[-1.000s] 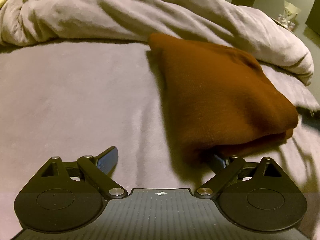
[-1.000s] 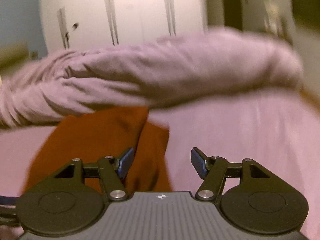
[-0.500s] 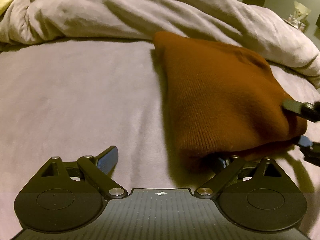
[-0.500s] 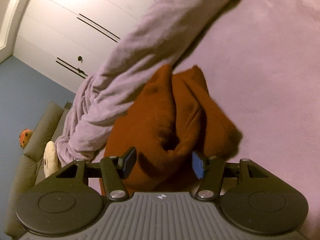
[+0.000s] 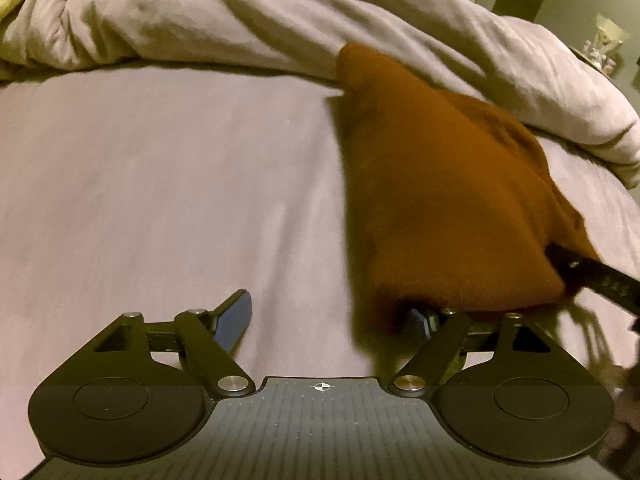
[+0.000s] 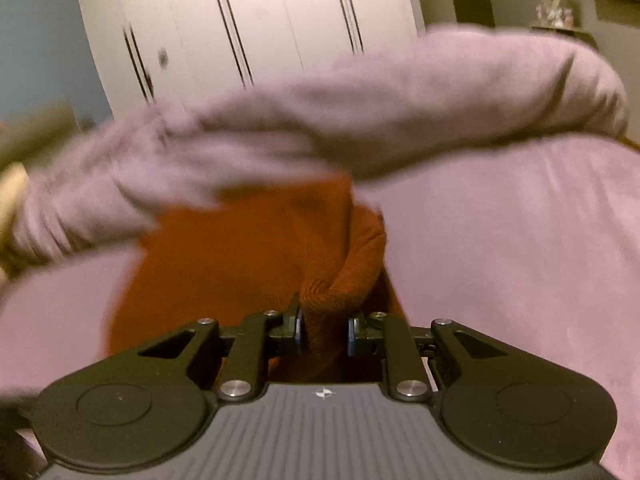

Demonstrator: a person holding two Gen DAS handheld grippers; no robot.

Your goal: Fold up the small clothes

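One rust-orange knitted garment (image 5: pixel 436 200), folded into a thick bundle, lay on a pale mauve bed sheet (image 5: pixel 160 184). Its far end touched one long rumpled duvet (image 5: pixel 280 20) of the same mauve, bunched across the back of the bed. One white wardrobe with dark vertical grooves (image 6: pixel 256 20) stood behind.

Two black two-finger grippers with blue pads were present. The left gripper (image 5: pixel 332 316) had its jaws wide apart and closing. Its left finger (image 5: pixel 234 318) lay over bare sheet, touching no cloth. Its right finger (image 5: pixel 420 318) was tucked under the near edge of the bundle, so the garment sat on that finger rather than between the two.

The right gripper (image 6: pixel 324 334) had its jaws narrow and closing on a bunched fold at the near end of the orange garment, the knit pinched between both pads. In the left wrist view, one of its dark fingers (image 5: pixel 592 276) reached in from the right onto the bundle's right edge.
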